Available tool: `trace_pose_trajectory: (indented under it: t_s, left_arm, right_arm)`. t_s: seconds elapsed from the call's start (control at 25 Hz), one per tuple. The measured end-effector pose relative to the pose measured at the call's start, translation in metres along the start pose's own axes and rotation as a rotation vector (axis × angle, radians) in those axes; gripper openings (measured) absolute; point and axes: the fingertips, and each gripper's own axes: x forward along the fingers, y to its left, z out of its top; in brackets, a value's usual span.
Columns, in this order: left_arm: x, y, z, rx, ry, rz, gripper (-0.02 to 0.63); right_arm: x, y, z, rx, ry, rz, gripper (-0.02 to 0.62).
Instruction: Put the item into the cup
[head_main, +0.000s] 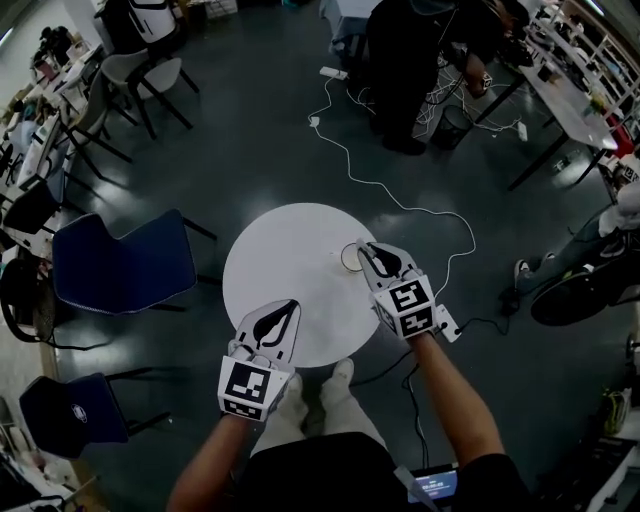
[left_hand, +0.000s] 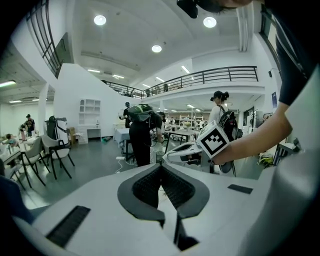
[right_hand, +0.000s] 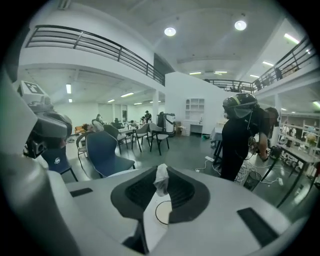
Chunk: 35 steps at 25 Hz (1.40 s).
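White and crumpled, the item (right_hand: 161, 180) is a small wad of soft material (tissue or cloth, I cannot say which). It is pinched between the tips of the right gripper (right_hand: 161, 172), whose dark ribbed pads close on it from both sides. It sticks up a little above the fingertips.

Directly under the wad, seen through the gap between the jaws, is the thin round rim of the cup (right_hand: 156, 212). The cup looks clear, and it stands on the white table (right_hand: 149, 227).

In the head view the right gripper (head_main: 364, 249) reaches over the right part of the round table (head_main: 285, 250). Its tips are just above the cup (head_main: 343, 262), which shows there only as a faint ring.

The left gripper (head_main: 293, 305) hovers over the near edge of the table, well apart from the cup. In its own view, the left gripper (left_hand: 160, 166) has its jaw tips together with nothing between them.

Below the table edge are the person's pale shoes (head_main: 320, 390). Round about lies a dark, shiny floor, with a blue chair (head_main: 120, 265) to the left of the table. A white cable (head_main: 400, 200) snakes away toward a standing person in dark clothes (head_main: 400, 70).
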Motion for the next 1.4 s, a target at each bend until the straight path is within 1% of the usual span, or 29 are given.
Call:
trace_pose_trajectory:
  t_s: [0.24, 0.4, 0.68, 1.08, 1.2, 1.4]
  left_arm:
    - [0.002, 0.004, -0.018, -0.044, 0.027, 0.05, 0.015]
    - [0.007, 0.003, -0.029, -0.048, 0.03, 0.047, 0.015]
    - [0.017, 0.0, -0.033, -0.068, 0.047, 0.051, 0.015]
    - [0.031, 0.004, -0.047, -0.083, 0.085, 0.058, 0.015]
    - [0.031, 0.006, -0.048, -0.091, 0.088, 0.07, 0.015]
    - [0.028, 0.007, -0.055, -0.11, 0.094, 0.083, 0.015]
  right_arm:
    - [0.031, -0.019, -0.042, 0.047, 0.061, -0.006, 0.061]
    - [0.046, -0.022, -0.064, 0.061, 0.104, 0.005, 0.061]
    - [0.069, -0.03, -0.099, 0.093, 0.172, 0.008, 0.061]
    - [0.096, -0.033, -0.135, 0.121, 0.242, 0.001, 0.061]
    - [0.101, -0.028, -0.142, 0.124, 0.251, 0.005, 0.061]
    - [0.108, -0.029, -0.154, 0.157, 0.271, -0.01, 0.061]
